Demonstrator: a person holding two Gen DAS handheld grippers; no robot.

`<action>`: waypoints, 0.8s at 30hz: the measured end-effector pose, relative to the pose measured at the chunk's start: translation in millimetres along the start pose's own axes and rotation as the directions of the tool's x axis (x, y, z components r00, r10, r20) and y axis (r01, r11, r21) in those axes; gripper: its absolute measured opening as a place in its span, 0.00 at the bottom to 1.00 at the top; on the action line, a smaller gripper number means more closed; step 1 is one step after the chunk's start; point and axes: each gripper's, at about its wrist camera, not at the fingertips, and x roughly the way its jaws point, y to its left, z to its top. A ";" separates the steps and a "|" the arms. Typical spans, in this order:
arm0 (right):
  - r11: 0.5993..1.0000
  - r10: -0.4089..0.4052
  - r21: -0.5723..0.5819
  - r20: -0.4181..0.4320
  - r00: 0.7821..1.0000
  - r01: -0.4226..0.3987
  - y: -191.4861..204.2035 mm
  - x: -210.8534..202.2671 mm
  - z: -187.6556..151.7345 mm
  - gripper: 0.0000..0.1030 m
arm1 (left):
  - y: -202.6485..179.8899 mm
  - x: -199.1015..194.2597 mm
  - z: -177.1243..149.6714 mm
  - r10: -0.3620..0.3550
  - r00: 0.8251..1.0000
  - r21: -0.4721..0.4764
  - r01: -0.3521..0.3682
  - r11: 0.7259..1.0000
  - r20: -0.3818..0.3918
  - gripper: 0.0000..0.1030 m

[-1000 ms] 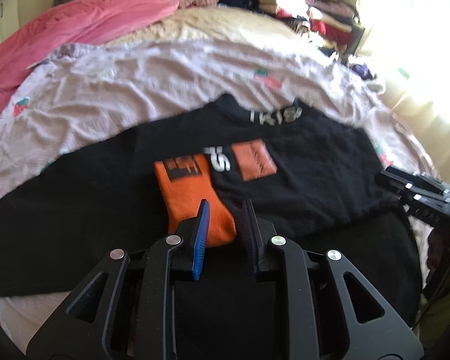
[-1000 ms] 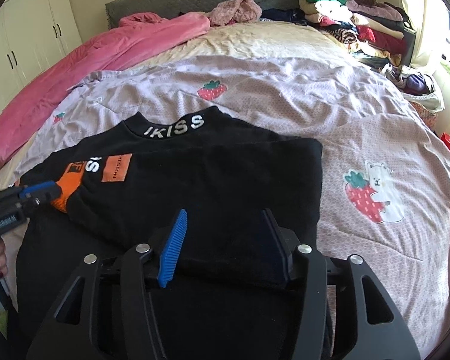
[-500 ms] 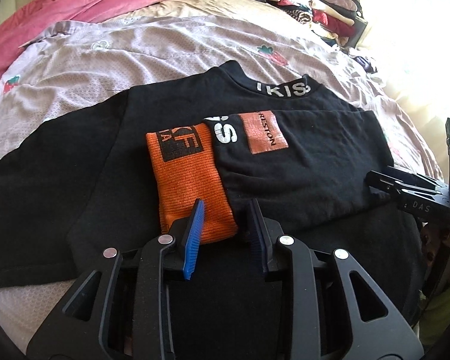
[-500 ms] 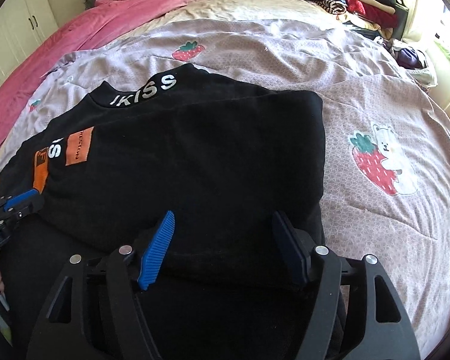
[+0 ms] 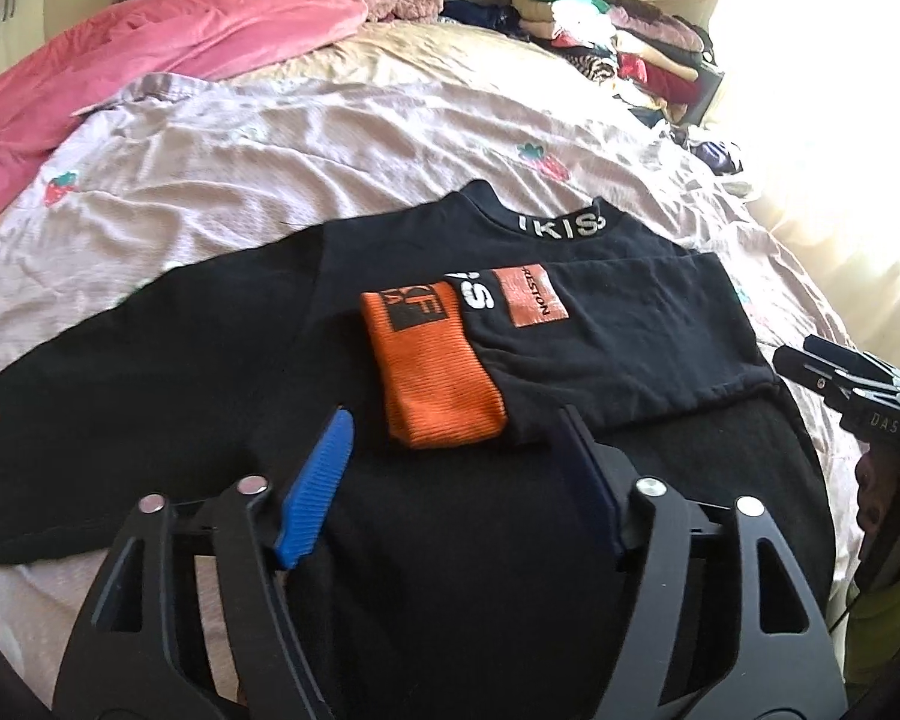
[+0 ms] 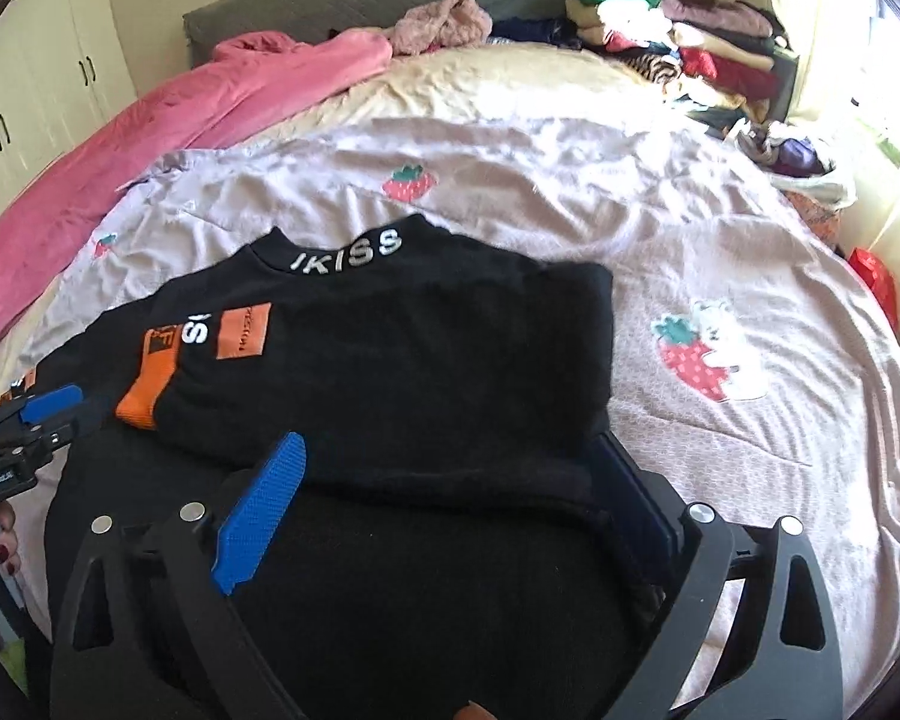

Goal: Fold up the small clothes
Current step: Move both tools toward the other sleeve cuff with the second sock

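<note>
Left wrist view: black top [image 5: 222,372] lies flat on a lilac sheet [image 5: 240,180], collar away from the cameras, hem toward them. Its right sleeve [image 5: 618,348] is folded across the chest, the orange cuff [image 5: 438,384] near the middle.

Left gripper [image 5: 456,480] — jaws have just been opening and now stand apart, nothing pinched; the cuff lies just beyond the tips. Right gripper [image 6: 450,516] — jaws likewise just opened, very wide, straddling the sleeve's lower edge without pressing it.

Step in hand, as judged: release after the sleeve fold, then the other sleeve [image 5: 60,396], spread out at the left. To do it well, lift clear before moving so the pads do not drag the laid fold; pinch the far sleeve near its cuff and draw it across to match.

Edges and room: ample bare sheet beyond the collar and to the right. Pink blanket [image 6: 150,138] and clothes pile [image 6: 678,54] sit well apart, at the head of the bed. Near edge crowded by both grippers.
</note>
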 end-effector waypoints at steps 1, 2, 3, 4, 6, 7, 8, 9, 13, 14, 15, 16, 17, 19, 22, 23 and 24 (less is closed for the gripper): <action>1.000 0.002 0.002 0.006 1.000 -0.002 1.4 -3.1 -0.3 0.92 | 2.9 -4.3 -1.0 0.007 1.000 -0.001 -0.007 1.000 0.005 0.65; 1.000 0.005 0.005 0.014 1.000 -0.005 3.6 -6.8 -0.3 0.92 | 5.8 -6.8 -1.4 0.011 1.000 -0.003 -0.011 1.000 0.008 0.67; 1.000 0.004 0.006 0.021 1.000 -0.004 6.2 -9.7 0.3 0.92 | 8.5 -10.4 -2.2 0.015 1.000 -0.005 -0.015 1.000 0.012 0.68; 1.000 0.007 0.007 0.030 1.000 -0.007 10.0 -13.2 0.7 0.92 | 12.6 -15.3 -3.2 0.021 1.000 -0.009 -0.021 1.000 0.021 0.70; 1.000 0.015 0.002 0.036 0.999 -0.015 18.6 -17.2 2.1 0.92 | 19.5 -23.8 -4.9 0.032 0.999 -0.014 -0.032 0.999 0.034 0.71; 1.000 0.020 -0.003 0.038 0.999 -0.020 22.5 -18.6 3.0 0.92 | 23.8 -28.8 -5.7 0.039 0.998 -0.019 -0.038 0.999 0.043 0.72; 1.000 0.027 -0.010 0.043 0.999 -0.027 28.8 -21.2 4.6 0.92 | 26.3 -32.2 -6.6 0.045 0.998 -0.022 -0.044 0.999 0.047 0.73; 0.999 0.034 -0.017 0.049 0.998 -0.033 35.0 -23.8 6.1 0.92 | 30.1 -36.5 -7.1 0.054 0.997 -0.027 -0.053 0.998 0.053 0.74; 0.997 0.063 -0.048 0.073 0.995 -0.060 59.2 -33.8 12.4 0.92 | 44.6 -50.4 -10.2 0.061 0.995 -0.044 -0.058 0.997 0.076 0.79; 0.996 0.073 -0.057 0.075 0.995 -0.069 67.7 -36.5 14.7 0.92 | 50.2 -54.1 -11.3 0.068 0.995 -0.053 -0.064 0.997 0.079 0.81; 0.995 0.079 -0.065 0.078 0.994 -0.074 73.8 -38.1 16.4 0.92 | 55.2 -57.1 -12.6 0.070 0.994 -0.062 -0.065 0.996 0.082 0.81; 0.994 0.085 -0.073 0.083 0.993 -0.079 79.3 -39.6 18.0 0.92 | 58.6 -59.3 -13.5 0.071 0.994 -0.068 -0.065 0.996 0.084 0.82; 0.993 0.092 -0.084 0.090 0.992 -0.085 87.2 -41.6 19.8 0.93 | 65.5 -62.7 -15.2 0.072 0.994 -0.079 -0.065 0.995 0.088 0.82; 0.990 0.105 -0.100 0.098 0.990 -0.096 100.3 -43.8 22.4 0.94 | 74.8 -66.9 -18.5 0.081 0.992 -0.093 -0.072 0.993 0.096 0.82; 0.985 0.130 -0.126 0.102 0.986 -0.117 122.9 -45.2 25.6 0.94 | 87.1 -71.7 -22.4 0.105 0.989 -0.102 -0.094 0.990 0.104 0.82; 0.983 0.138 -0.135 0.104 0.985 -0.123 130.2 -45.6 26.6 0.94 | 92.5 -73.8 -24.1 0.118 0.987 -0.103 -0.107 0.989 0.109 0.82; 0.982 0.143 -0.140 0.106 0.984 -0.127 134.8 -45.8 26.8 0.94 | 97.4 -75.0 -25.7 0.129 0.986 -0.105 -0.117 0.988 0.109 0.82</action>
